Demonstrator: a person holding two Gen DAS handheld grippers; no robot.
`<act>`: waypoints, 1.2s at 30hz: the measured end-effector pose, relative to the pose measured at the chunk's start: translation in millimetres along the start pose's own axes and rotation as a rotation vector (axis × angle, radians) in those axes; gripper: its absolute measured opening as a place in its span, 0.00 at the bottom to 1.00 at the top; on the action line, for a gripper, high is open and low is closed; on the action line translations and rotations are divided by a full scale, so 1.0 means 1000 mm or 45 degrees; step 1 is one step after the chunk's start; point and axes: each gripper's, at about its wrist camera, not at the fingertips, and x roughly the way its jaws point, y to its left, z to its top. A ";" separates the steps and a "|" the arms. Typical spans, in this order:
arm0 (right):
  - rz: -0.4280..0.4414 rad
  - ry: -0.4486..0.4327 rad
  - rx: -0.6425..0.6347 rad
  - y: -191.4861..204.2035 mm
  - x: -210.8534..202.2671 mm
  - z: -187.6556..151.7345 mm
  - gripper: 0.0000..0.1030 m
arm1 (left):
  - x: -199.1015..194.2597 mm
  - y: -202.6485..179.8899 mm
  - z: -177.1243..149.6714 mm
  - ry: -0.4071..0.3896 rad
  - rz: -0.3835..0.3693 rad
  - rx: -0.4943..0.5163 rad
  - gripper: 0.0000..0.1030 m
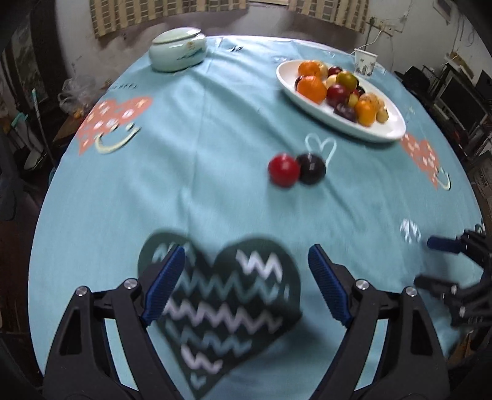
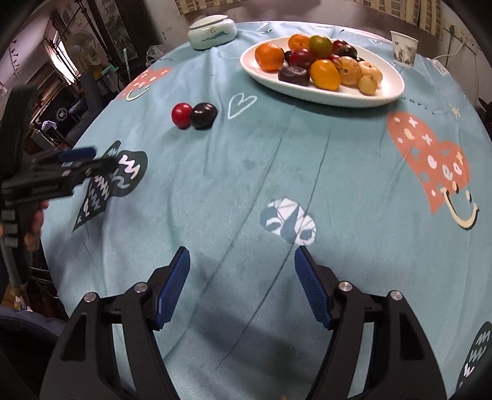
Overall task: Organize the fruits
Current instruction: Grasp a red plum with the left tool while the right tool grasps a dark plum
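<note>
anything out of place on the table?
Yes: a red fruit and a dark plum sit touching on the cloth, apart from the rest piled on the white plate. Nothing spilled or damaged.

Clothed table (image 2: 276,184), plate (image 2: 390,89) (fruit-filled), jar (image 1: 177,49)

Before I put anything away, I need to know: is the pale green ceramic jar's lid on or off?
On. The pale green ceramic jar has its domed lid seated flat across its top in both views.

Checked curtains (image 1: 166,15) hang on a scuffed white wall (image 1: 77,40) behind the table.
</note>
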 end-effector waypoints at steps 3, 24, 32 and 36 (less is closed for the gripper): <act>-0.017 0.013 -0.001 0.002 0.001 0.006 0.69 | 0.027 0.001 0.032 0.024 -0.083 -0.057 0.67; -0.072 -0.061 -0.159 0.021 0.022 0.081 0.69 | 0.056 0.045 0.087 0.116 -0.021 -0.302 0.26; -0.046 -0.068 -0.252 0.036 0.041 0.102 0.69 | 0.050 0.054 0.074 0.033 0.011 -0.213 0.49; -0.029 -0.059 -0.269 0.037 0.046 0.102 0.69 | 0.052 0.056 0.079 0.024 0.022 -0.197 0.55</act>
